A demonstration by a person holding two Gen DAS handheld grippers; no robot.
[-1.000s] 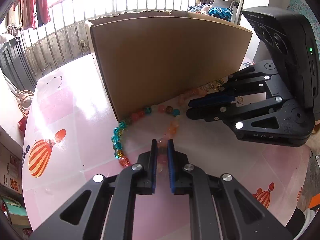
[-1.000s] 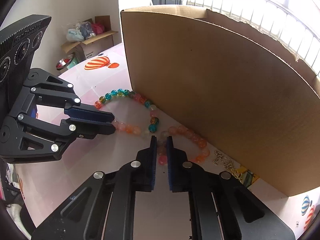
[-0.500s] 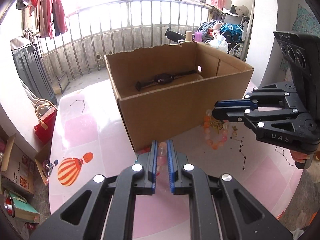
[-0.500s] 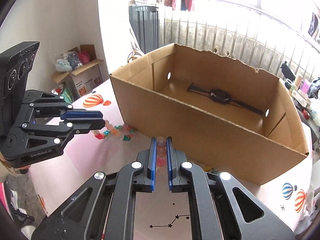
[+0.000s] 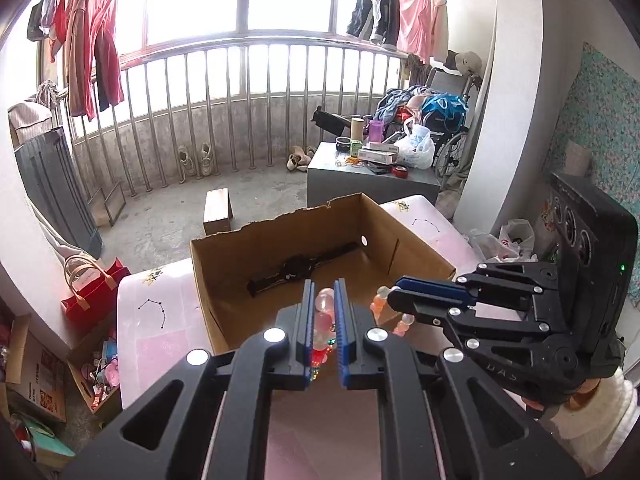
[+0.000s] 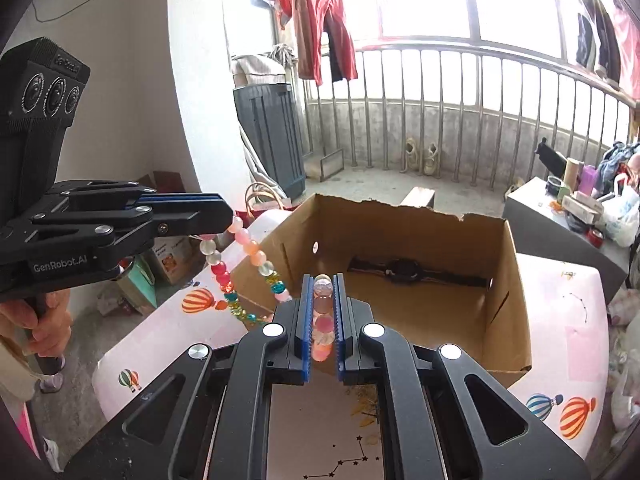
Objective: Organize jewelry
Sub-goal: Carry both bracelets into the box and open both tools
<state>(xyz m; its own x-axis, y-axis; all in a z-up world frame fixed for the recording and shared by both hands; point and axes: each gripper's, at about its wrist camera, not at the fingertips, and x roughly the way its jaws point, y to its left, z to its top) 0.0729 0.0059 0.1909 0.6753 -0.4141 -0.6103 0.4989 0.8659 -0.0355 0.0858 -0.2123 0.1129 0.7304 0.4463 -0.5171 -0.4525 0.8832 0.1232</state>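
Observation:
A colourful bead necklace (image 6: 224, 276) hangs in the air between my two grippers, above the near side of the open cardboard box (image 6: 496, 312). My left gripper (image 5: 323, 300) is shut on pink beads (image 5: 323, 304) of it; it also shows in the right wrist view (image 6: 224, 220). My right gripper (image 6: 323, 292) is shut on other beads (image 6: 323, 300) of the same strand; it also shows in the left wrist view (image 5: 394, 298). A black wristwatch (image 5: 298, 270) lies flat on the box floor (image 6: 404, 270).
The box (image 5: 224, 264) stands on a pink table with balloon prints (image 6: 568, 416). A small gold chain (image 6: 366, 404) lies on the table under my right gripper. Beyond are a grey side table with clutter (image 5: 372, 160), a railing and hanging clothes.
Both grippers have lifted the bead necklace off the table from beside the box wall to well above the box's near rim. The box interior and watch have come into view.

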